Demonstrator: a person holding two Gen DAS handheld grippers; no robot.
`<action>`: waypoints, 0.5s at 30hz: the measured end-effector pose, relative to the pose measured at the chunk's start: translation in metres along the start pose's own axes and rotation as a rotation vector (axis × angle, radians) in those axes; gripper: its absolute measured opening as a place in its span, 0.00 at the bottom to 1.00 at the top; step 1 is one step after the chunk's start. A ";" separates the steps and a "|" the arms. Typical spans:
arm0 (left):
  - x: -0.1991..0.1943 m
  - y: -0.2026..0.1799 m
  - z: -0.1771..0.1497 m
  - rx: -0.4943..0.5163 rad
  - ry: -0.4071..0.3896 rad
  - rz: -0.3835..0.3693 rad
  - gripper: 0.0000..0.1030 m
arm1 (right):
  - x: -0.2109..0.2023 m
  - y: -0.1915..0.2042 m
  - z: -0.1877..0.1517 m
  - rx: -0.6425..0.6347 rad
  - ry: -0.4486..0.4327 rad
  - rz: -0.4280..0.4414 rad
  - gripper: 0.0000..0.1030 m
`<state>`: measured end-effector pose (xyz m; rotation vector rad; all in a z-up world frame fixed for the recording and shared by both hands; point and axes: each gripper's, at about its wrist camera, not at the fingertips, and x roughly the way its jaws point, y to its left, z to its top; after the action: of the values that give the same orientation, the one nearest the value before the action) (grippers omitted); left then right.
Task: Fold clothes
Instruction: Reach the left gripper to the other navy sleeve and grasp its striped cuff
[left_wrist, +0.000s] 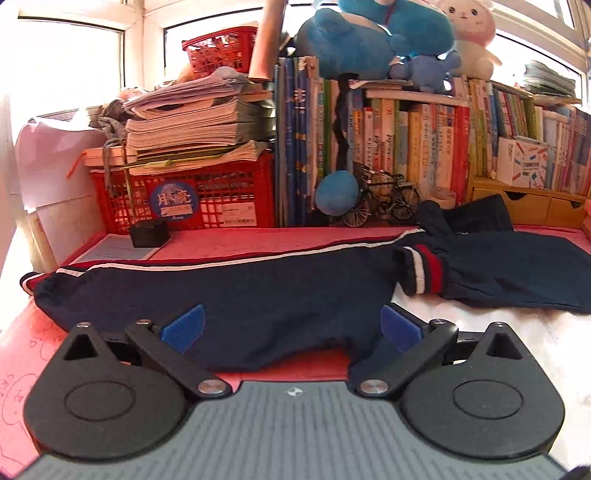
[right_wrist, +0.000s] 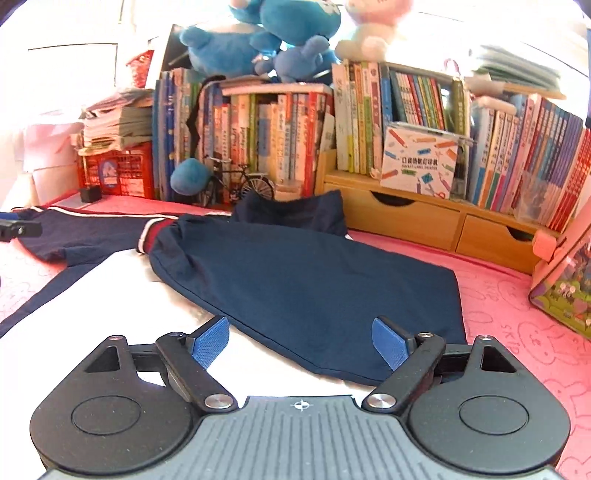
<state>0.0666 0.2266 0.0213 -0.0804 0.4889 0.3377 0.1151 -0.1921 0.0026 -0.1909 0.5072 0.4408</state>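
Pink mat (right_wrist: 498, 295) under navy jacket (right_wrist: 314, 280)

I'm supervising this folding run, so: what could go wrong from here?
The sleeve lies stretched sideways with its cuff overlapping the jacket; a grab by the open left gripper could drag both and undo the fold. The open right gripper hangs over the hem and could pinch one layer only. The toy bicycle stands close behind the collar.

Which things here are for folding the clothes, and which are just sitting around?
For the folding:
- navy jacket, spread flat
- its striped cuff
- left gripper and right gripper, both open, holding nothing

Just sitting around:
- books
- blue plush toys
- toy bicycle
- red crate
- pink mat
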 end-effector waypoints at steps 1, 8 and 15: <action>0.008 0.023 0.004 -0.067 0.010 0.040 1.00 | -0.008 0.003 0.002 -0.023 -0.011 0.020 0.88; 0.068 0.136 0.015 -0.334 0.053 0.282 0.97 | -0.022 0.027 0.009 -0.125 -0.004 0.047 0.94; 0.107 0.178 0.015 -0.356 0.091 0.359 0.94 | 0.008 0.056 0.003 -0.183 0.067 0.040 0.94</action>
<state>0.1020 0.4289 -0.0154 -0.3575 0.5290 0.7740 0.0976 -0.1385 -0.0029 -0.3731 0.5370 0.5218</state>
